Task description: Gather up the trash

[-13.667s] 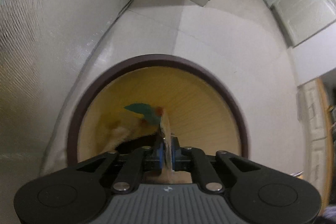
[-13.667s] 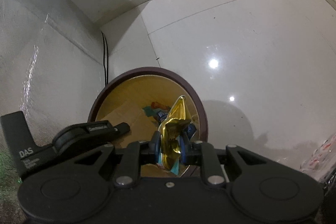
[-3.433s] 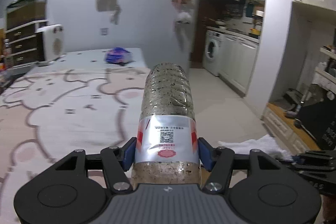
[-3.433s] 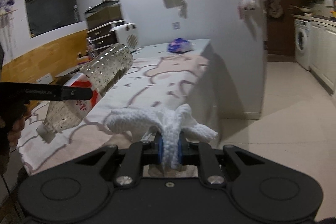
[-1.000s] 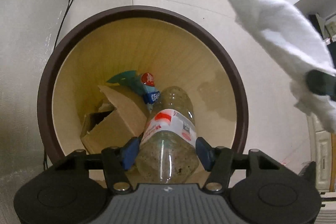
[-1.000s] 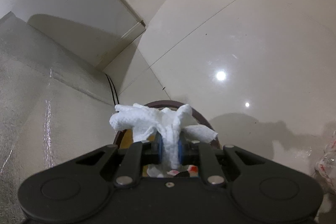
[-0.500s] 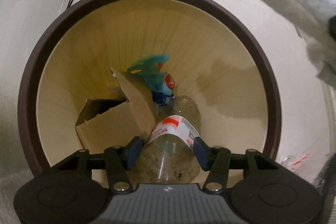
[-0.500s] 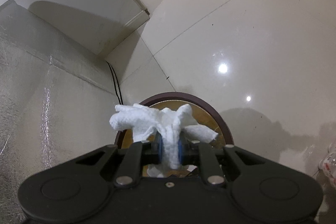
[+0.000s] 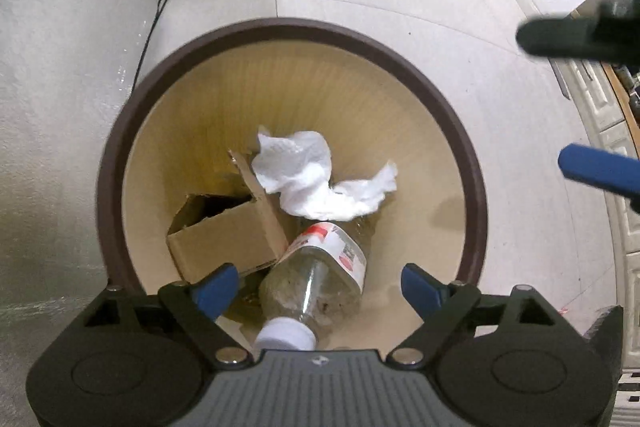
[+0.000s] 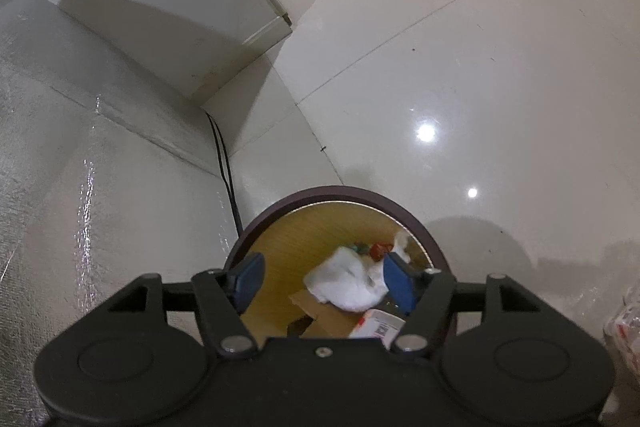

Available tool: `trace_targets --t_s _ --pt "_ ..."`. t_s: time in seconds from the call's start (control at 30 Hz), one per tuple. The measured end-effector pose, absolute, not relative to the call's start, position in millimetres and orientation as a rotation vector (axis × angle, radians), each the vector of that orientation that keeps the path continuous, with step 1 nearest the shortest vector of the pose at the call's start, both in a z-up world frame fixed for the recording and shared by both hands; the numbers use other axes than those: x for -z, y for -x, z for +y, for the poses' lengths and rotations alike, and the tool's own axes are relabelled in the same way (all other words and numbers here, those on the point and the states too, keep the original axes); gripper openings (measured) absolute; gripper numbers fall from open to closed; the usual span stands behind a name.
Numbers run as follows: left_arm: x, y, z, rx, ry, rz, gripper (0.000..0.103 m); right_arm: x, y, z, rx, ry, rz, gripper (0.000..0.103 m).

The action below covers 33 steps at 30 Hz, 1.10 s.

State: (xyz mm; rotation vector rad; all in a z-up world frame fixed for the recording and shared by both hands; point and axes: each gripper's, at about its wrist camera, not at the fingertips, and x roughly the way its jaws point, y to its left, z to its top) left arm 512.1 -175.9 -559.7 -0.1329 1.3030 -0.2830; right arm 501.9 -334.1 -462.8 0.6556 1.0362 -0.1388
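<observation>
The left gripper (image 9: 318, 287) hangs over the round waste bin (image 9: 105, 187), pointing steeply down into it. Its jaws have just been opening and now stand wide apart, the blue pads (image 9: 216, 287) clear of the clear plastic bottle (image 9: 316, 279). The bottle lies loose inside the bin below them, white cap nearest the camera, its red-and-white label turned up. It leans against a brown cardboard box (image 9: 224, 231) that sits at the bin's left side with one flap raised.

Further in, a crumpled white paper towel (image 9: 312, 179) rests on top of the box flap and the far end of the bottle, at about the middle of the bin.

The right gripper (image 10: 320, 283) also points down at the bin (image 10: 328, 193), from the bin's near edge. Its jaws have just been opening and stand apart with nothing gripped. The paper towel (image 10: 344, 285) shows between the pads (image 10: 248, 277), but lies down in the bin, apart from them. In the left wrist view, that gripper's fingers (image 9: 596, 169) reach in from the right, beyond the bin's rim.

Past the bin, a black cable (image 10: 224, 163) runs along the floor beside a silvery quilted surface (image 10: 60, 187), and glossy pale tiles (image 10: 460, 67) stretch away.
</observation>
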Motion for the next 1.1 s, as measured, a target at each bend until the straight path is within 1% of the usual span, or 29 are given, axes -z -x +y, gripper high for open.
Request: trace_targets --t_s 0.1,0.17,0.23,0.37,0.43,0.47,0.5,0.53,0.73,1.1 --pt "547 -510 -172 0.259 0.134 1.284 0.092 461 -501 -336 0.142 -0.626 1.041 0.067" --pt "536 -507 -170 0.245 0.134 1.273 0.096 457 -497 -339 0.138 -0.607 1.046 0.067" --pt "525 -502 -169 0.236 0.131 1.259 0.098 453 -492 -339 0.122 -0.596 1.039 0.069" --pt "496 -484 -164 0.223 0.128 1.232 0.103 439 -481 -338 0.087 -0.537 1.031 0.082" --pt "477 -474 -163 0.225 0.114 1.211 0.103 427 -473 -338 0.077 -0.516 1.037 0.084" --pt "466 -469 -162 0.223 0.105 1.205 0.103 421 -468 -339 0.077 -0.509 1.032 0.089" --pt "456 -464 -161 0.219 0.09 1.197 0.103 413 -463 -339 0.075 -0.494 1.025 0.097" --pt "447 -459 -161 0.213 0.079 1.187 0.103 407 -457 -340 0.074 -0.474 1.022 0.1" --pt "391 -432 -149 0.192 0.079 1.119 0.103 368 -425 -347 0.089 -0.446 0.988 0.103" --pt "271 -363 -126 0.186 0.082 0.918 0.103 266 -358 -336 0.045 -0.35 0.83 0.103"
